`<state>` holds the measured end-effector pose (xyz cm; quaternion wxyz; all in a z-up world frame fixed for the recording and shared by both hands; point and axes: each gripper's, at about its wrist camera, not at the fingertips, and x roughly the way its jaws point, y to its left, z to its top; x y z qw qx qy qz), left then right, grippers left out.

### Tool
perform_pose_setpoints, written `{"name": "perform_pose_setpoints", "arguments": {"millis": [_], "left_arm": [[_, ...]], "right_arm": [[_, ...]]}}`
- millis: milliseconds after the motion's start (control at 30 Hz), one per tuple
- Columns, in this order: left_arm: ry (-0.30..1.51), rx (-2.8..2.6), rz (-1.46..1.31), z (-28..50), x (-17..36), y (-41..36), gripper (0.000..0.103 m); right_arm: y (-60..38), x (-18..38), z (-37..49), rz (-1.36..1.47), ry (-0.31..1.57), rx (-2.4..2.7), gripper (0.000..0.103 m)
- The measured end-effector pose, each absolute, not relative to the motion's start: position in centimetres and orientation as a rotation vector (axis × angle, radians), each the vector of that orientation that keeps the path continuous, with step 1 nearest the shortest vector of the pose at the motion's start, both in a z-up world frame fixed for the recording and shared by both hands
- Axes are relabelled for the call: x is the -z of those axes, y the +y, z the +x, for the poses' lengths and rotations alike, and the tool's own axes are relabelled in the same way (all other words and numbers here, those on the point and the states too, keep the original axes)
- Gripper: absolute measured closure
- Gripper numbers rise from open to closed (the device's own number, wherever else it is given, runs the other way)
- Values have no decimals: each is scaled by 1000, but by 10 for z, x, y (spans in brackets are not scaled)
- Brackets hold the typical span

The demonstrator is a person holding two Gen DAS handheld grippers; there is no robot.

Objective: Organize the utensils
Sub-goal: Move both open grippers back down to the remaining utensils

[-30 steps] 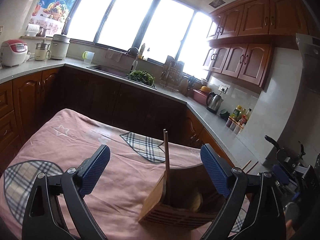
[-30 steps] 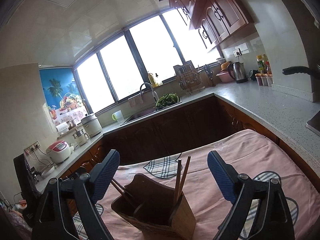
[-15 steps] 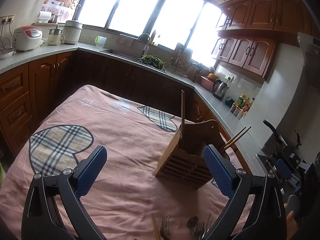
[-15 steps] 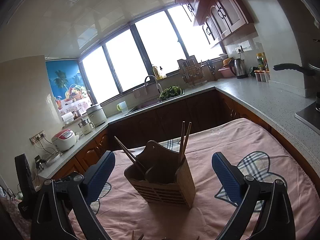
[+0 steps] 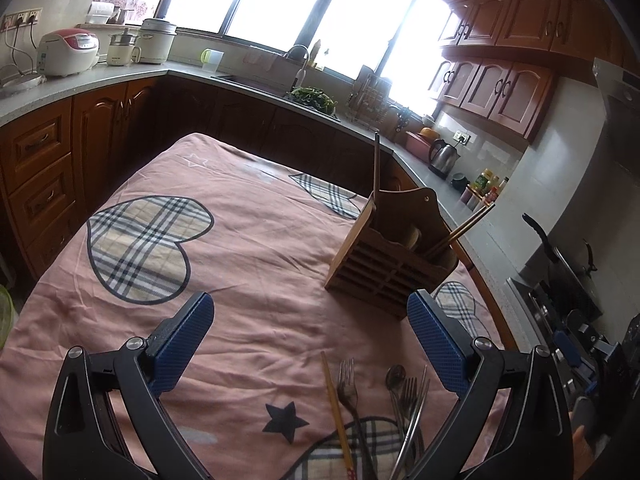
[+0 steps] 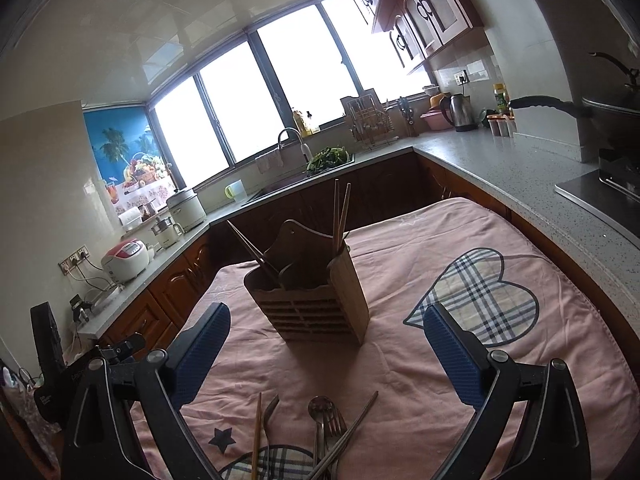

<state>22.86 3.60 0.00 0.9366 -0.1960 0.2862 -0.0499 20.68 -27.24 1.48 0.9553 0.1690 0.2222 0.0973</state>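
A wooden utensil holder (image 5: 390, 256) (image 6: 310, 300) stands on the pink cloth of the table (image 5: 248, 272), with chopsticks (image 6: 340, 212) sticking up out of it. Loose utensils lie on the cloth near the front edge: a wooden chopstick (image 5: 336, 408) (image 6: 256, 428), forks (image 5: 352, 396) (image 6: 334, 426), a spoon (image 5: 395, 376) (image 6: 320, 406) and metal chopsticks (image 6: 352, 432). My left gripper (image 5: 310, 344) hangs open above the cloth, left of the pile. My right gripper (image 6: 326, 348) is open too, between the holder and the pile. Neither holds anything.
Wooden cabinets and a grey countertop (image 6: 520, 168) wrap around the table. On it are a rice cooker (image 5: 68, 52), a sink with greens (image 5: 312, 96), a kettle (image 6: 460, 112) and a stove with pans (image 6: 608, 120). The other gripper's body (image 5: 580, 344) shows at the right edge.
Both grippers have pulled back and up from the holder, which now looks smaller. The loose utensils at the front of the cloth have come fully into view.
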Motion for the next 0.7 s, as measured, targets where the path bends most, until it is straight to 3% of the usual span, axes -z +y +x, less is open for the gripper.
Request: {"name": "perform_pose_setpoints", "arguments": {"millis": [700], "left_arm": [[707,83,-306,191,47,22,4]], "right_arm": [[-263,42,162,323,592,-218,5]]}}
